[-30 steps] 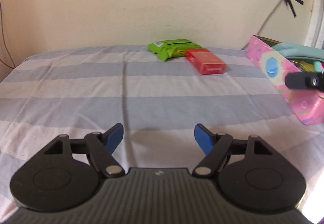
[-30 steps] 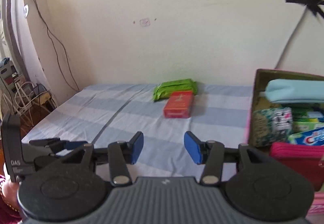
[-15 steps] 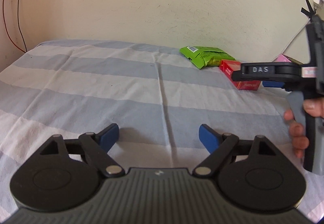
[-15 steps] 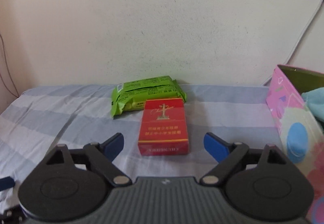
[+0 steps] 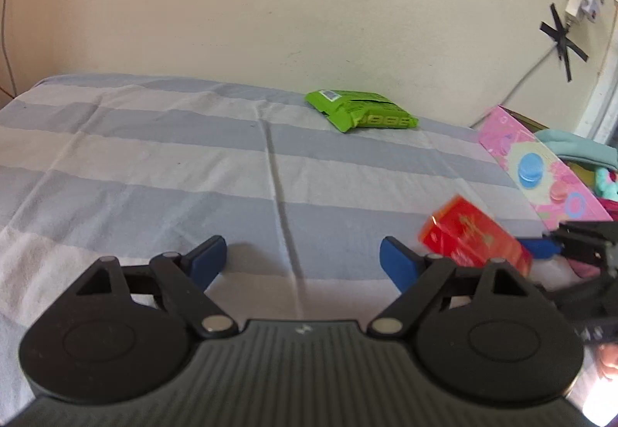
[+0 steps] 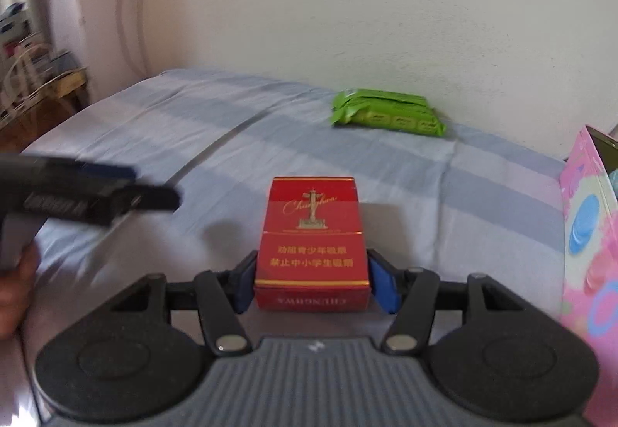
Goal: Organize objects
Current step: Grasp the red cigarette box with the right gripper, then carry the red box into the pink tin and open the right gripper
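Note:
My right gripper (image 6: 311, 282) is shut on a red cigarette pack (image 6: 311, 245) and holds it above the striped bed sheet (image 6: 185, 125). The same pack (image 5: 475, 235) shows blurred at the right of the left wrist view, held by the right gripper (image 5: 540, 247). A green wipes packet (image 6: 388, 113) lies at the back near the wall; it also shows in the left wrist view (image 5: 361, 111). My left gripper (image 5: 303, 259) is open and empty over the sheet; it appears blurred at the left of the right wrist view (image 6: 96, 191).
A pink box (image 5: 540, 168) with a teal pouch (image 5: 575, 148) and other items stands at the right; its wall also shows in the right wrist view (image 6: 587, 230). A cream wall (image 5: 270, 2) backs the bed. Cables and clutter (image 6: 34, 71) sit beyond the left edge.
My right gripper has closed on the red pack and lifted it off the sheet, away from the green packet. The left gripper has stayed open and shifted its view.

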Motion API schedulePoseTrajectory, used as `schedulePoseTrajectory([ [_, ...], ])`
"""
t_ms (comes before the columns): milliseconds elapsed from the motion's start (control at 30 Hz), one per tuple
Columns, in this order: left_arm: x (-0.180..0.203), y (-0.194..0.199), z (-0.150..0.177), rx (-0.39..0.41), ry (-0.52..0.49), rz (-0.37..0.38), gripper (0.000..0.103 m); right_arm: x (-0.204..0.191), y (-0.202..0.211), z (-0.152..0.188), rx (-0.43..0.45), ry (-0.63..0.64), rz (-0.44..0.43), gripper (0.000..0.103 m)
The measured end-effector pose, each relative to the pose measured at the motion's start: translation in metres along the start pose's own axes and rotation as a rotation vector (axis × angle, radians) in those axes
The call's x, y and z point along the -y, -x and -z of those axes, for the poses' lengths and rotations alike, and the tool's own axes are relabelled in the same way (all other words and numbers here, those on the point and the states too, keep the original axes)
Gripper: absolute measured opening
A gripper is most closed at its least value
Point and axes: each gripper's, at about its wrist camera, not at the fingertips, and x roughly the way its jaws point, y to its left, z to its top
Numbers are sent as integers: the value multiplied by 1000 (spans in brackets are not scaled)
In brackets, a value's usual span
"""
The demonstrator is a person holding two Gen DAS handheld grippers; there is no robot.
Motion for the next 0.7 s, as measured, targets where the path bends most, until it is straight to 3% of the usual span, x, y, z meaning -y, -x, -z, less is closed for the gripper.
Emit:
schedulePoseTrajectory([
  [133,11,2,4,-14,-53,91,88,-2,71,55,-27,67,-77,56],
  [233,28,8,8,3,-80,98,87,4,119,90,-24,83,8,61],
  [300,46,11,12,-19,-71,176,87,13,144,110,2,46,76,75],
  [367,69,18,17,-30,-89,244,87,22,167,127,46,-24,111,79],
  [500,125,25,29,-87,-157,410,87,27,189,154,130,-151,128,79],
  [600,159,23,39,-117,-237,458,87,27,190,162,163,-194,116,78],
  [700,175,16,46,-150,-267,459,88,22,186,164,180,-210,83,75],
])
